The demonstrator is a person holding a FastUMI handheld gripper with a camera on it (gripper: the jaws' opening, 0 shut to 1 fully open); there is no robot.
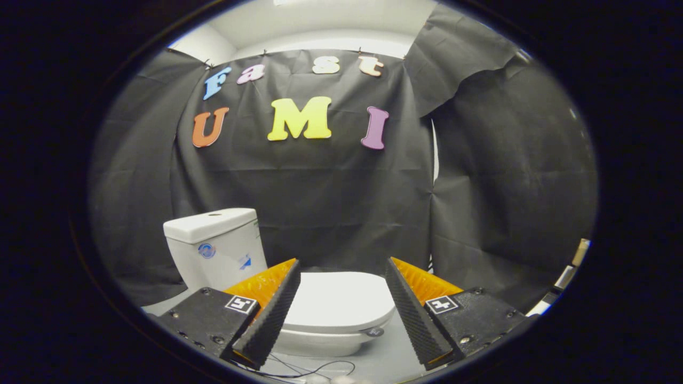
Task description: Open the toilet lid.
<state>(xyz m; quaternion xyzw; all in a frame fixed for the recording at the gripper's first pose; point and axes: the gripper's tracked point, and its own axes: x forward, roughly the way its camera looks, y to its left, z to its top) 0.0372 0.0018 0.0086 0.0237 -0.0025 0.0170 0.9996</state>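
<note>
Just beyond my gripper (341,314), whose fingers stand spread and empty, the lid (341,301) lies closed on the bowl. I fear pinching lid and seat together, or slipping off the smooth rim.

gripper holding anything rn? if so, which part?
Nothing held. The gripper is open, fingers spread apart, with the closed white plastic toilet lid lying beyond and between them, untouched.

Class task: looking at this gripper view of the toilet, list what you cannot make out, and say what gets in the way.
- Toilet lid: closed; both side edges hidden behind the open tongs.
- Tank: two stickers too small to read; lower corner hidden by one tong finger.
- Toilet base: its lower part is cut off by the view's edge.
</note>
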